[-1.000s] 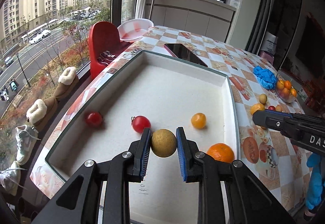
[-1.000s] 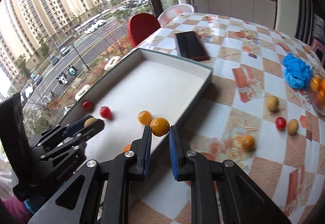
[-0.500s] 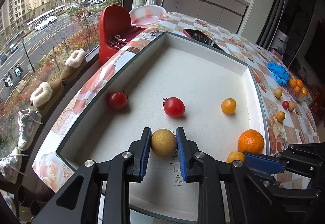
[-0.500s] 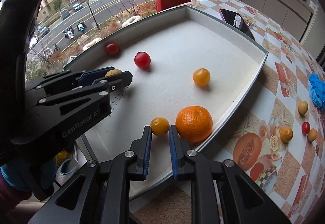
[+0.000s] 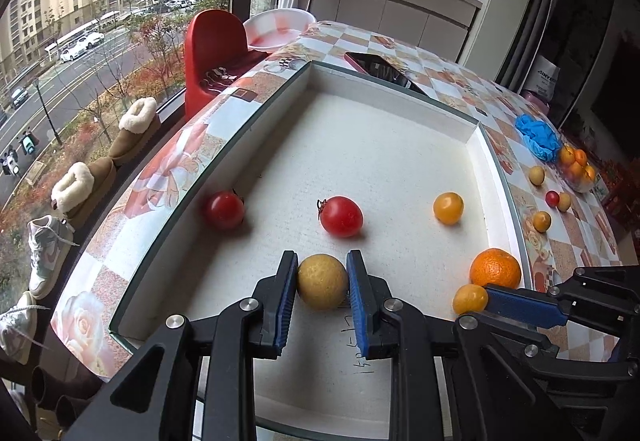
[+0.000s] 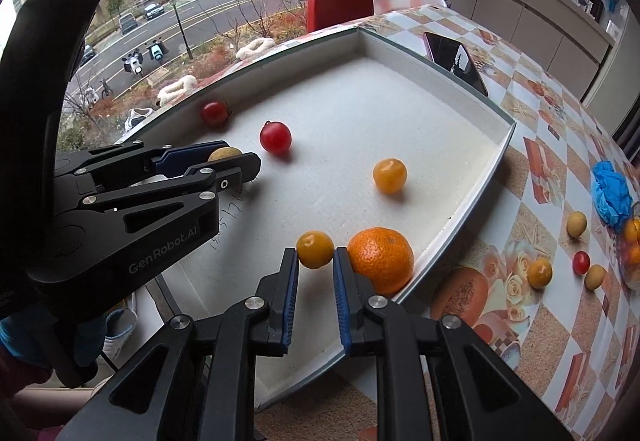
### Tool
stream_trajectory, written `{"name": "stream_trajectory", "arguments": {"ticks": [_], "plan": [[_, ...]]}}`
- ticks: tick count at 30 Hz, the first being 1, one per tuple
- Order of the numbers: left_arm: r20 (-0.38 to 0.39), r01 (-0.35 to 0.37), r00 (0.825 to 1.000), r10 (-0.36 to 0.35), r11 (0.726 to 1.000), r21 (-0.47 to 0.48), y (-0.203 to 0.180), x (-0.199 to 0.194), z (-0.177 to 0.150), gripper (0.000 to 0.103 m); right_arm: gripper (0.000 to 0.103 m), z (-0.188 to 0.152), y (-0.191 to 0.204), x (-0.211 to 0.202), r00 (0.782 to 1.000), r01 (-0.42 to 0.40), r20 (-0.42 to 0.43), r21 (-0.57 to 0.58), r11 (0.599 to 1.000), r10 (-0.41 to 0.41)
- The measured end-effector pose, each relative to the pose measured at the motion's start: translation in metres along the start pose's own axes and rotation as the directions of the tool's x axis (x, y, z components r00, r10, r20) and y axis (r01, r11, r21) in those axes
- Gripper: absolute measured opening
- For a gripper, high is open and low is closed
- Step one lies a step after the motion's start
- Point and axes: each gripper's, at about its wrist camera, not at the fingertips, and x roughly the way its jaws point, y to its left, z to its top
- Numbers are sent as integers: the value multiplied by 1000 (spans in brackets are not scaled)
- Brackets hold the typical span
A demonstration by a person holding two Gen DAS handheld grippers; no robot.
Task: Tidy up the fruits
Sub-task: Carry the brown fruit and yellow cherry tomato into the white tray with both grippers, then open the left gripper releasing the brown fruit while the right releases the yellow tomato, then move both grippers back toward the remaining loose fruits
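Observation:
A white tray (image 5: 474, 129) lies on the table. My left gripper (image 5: 322, 273) is shut on a tan round fruit (image 5: 322, 281), low over the tray floor near its front edge. My right gripper (image 6: 315, 259) is shut on a small yellow-orange fruit (image 6: 315, 249), low in the tray beside a big orange (image 6: 381, 259). In the tray also lie two red tomatoes (image 5: 341, 216) (image 5: 225, 209) and another yellow-orange fruit (image 5: 448, 207). The left gripper with the tan fruit (image 6: 224, 153) shows in the right wrist view.
Loose small fruits (image 6: 539, 272) lie on the patterned tablecloth right of the tray, next to a blue cloth (image 6: 610, 191) and a bowl of oranges (image 5: 578, 169). A phone (image 5: 380, 69) lies behind the tray. A red chair (image 5: 212, 45) stands by the window.
Both grippers moved down into the tray with their fruits still held. The right gripper came in from the tray's right rim to beside the big orange.

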Motion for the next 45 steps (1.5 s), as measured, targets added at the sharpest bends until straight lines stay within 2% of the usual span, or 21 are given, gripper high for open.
{"name": "stream_trajectory", "arguments": {"ticks": [2, 3, 4, 5, 6, 7, 8, 9, 12, 15, 17, 20, 24, 27, 30, 32, 33, 34, 37, 39, 45], "plan": [[7, -7, 1000, 7, 1000, 0, 2, 2, 2, 26, 22, 3, 2, 0, 1000, 13, 4, -10, 1000, -13], [10, -12, 1000, 12, 1000, 5, 2, 3, 2, 26, 28, 4, 2, -1, 1000, 12, 9, -14, 1000, -12], [12, -18, 1000, 18, 1000, 12, 2, 4, 3, 27, 41, 4, 2, -3, 1000, 4, 17, -17, 1000, -4], [12, -24, 1000, 24, 1000, 20, 1, 4, 3, 31, 50, 3, 2, -7, 999, -4, 32, -18, 1000, 4], [10, -30, 1000, 30, 999, 29, 0, 5, 4, 41, 70, 2, 2, -12, 999, 1, 50, -18, 1000, 0], [17, -42, 999, 42, 999, 27, 0, 4, 4, 72, 87, 1, 2, -16, 998, 31, 62, -21, 999, -29], [40, -31, 999, 30, 999, 16, 0, 0, 4, 80, 90, 0, 1, -23, 994, 64, 92, -19, 998, -62], [58, -36, 998, 35, 999, 15, -1, -3, 5, 83, 90, -3, -1, -30, 990, 74, 121, -18, 997, -71], [75, -56, 996, 55, 998, 14, -6, -7, 11, 83, 90, -9, -18, -44, 983, 63, 168, 37, 997, -69], [74, -50, 996, 49, 999, 11, -12, -12, 16, 83, 90, -24, -51, -57, 971, 87, 206, 163, 983, -120], [88, -47, 995, 43, 998, 37, -24, -19, 18, 83, 90, -39, -81, -64, 966, 111, 196, 272, 956, -168], [102, -1, 995, -11, 994, 113, -56, -29, 19, 83, 90, -67, -130, -70, 955, 190, 129, 431, 882, -269], [70, 125, 987, -146, 961, 246, -117, -32, 18, 83, 91, -116, -191, -80, 918, 323, -12, 604, 729, -397], [-26, 244, 968, -249, 915, 322, -164, -22, 13, 83, 91, -153, -224, -87, 884, 406, -114, 667, 625, -453], [-124, 303, 953, -277, 883, 359, -201, -5, 1, 83, 91, -187, -246, -87, 862, 457, -189, 692, 558, -471], [-164, 315, 948, -272, 875, 368, -215, 4, -11, 83, 98, -202, -252, -91, 870, 428, -165, 720, 546, -465], [-176, 314, 948, -265, 874, 372, -219, 8, -16, 83, 103, -206, -253, -92, 864, 436, -168, 722, 537, -475], [-185, 305, 950, -252, 876, 374, -221, 13, -21, 83, 103, -206, -254, -90, 859, 446, -176, 719, 533, -482], [-206, 270, 956, -207, 895, 356, -218, 31, -27, 83, 103, -205, -255, -89, 861, 437, -154, 711, 550, -486], [-172, 251, 965, -200, 899, 358, -217, 34, -24, 83, 103, -202, -257, -87, 863, 432, -146, 709, 557, -484], [-142, 198, 977, -157, 913, 356, -219, 51, -8, 83, 103, -193, -262, -81, 864, 429, -142, 711, 558, -483]]}}
